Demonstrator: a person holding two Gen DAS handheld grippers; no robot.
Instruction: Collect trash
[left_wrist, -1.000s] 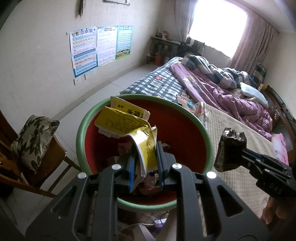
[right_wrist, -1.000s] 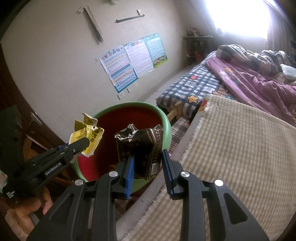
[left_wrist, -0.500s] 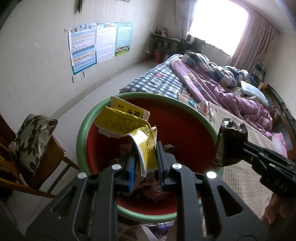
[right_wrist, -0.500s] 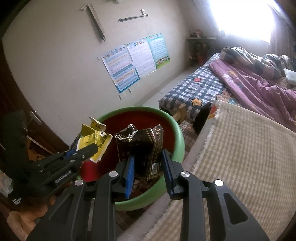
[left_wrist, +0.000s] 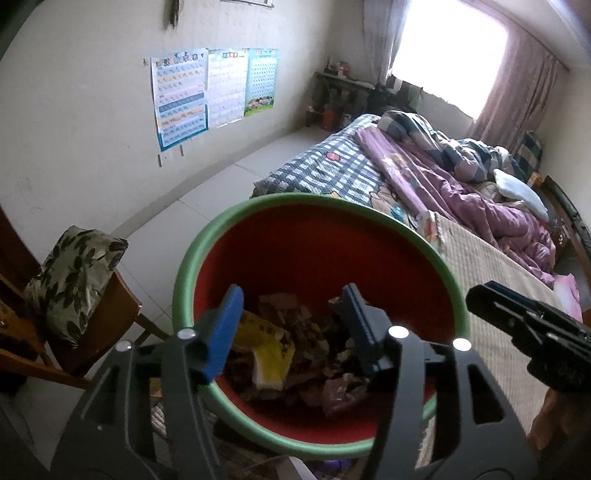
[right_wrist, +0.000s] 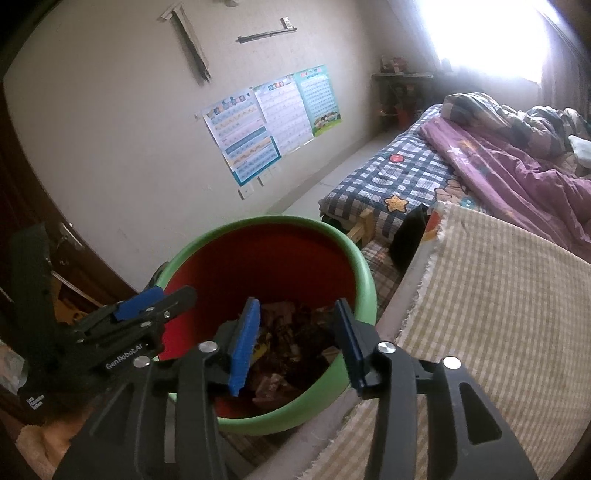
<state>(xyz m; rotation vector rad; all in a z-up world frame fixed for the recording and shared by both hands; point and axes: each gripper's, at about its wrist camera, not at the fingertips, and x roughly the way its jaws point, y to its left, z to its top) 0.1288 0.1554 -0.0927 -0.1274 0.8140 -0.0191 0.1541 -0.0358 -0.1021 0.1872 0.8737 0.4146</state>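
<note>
Both grippers hung over the round red plastic bin with the green rim (left_wrist: 258, 206), tilted down into it. The left gripper (left_wrist: 291, 325) had its blue-padded jaws spreading apart with nothing between them, just the pile below. Same story for the right gripper (right_wrist: 295, 332): jaws opening, empty, pointed at the bin's right half.

The trash sat at the bottom of the bin: a crumpled yellow paper wrapper (left_wrist: 271, 354) lay on top of a heap of brownish scraps (left_wrist: 314, 343), and in the right wrist view the dark stuff in there was honestly too murky to sort out piece by piece.

Room-wise it was tight. The bin's rim sat right up against the beige checked woven mat (right_wrist: 498, 314) on the bed edge on one side, and a wooden chair with a leaf-print cushion (left_wrist: 74, 273) stood just beside it on the other. Past the far rim the pale tiled floor (left_wrist: 207, 192) was open up to the wall with the three colourful charts (left_wrist: 214, 92). The bed with the checked sheet and purple quilt (left_wrist: 424, 177) filled the far right.

The lower part of the bin was cut off behind the gripper bodies in both views, and the window was blown out white.
</note>
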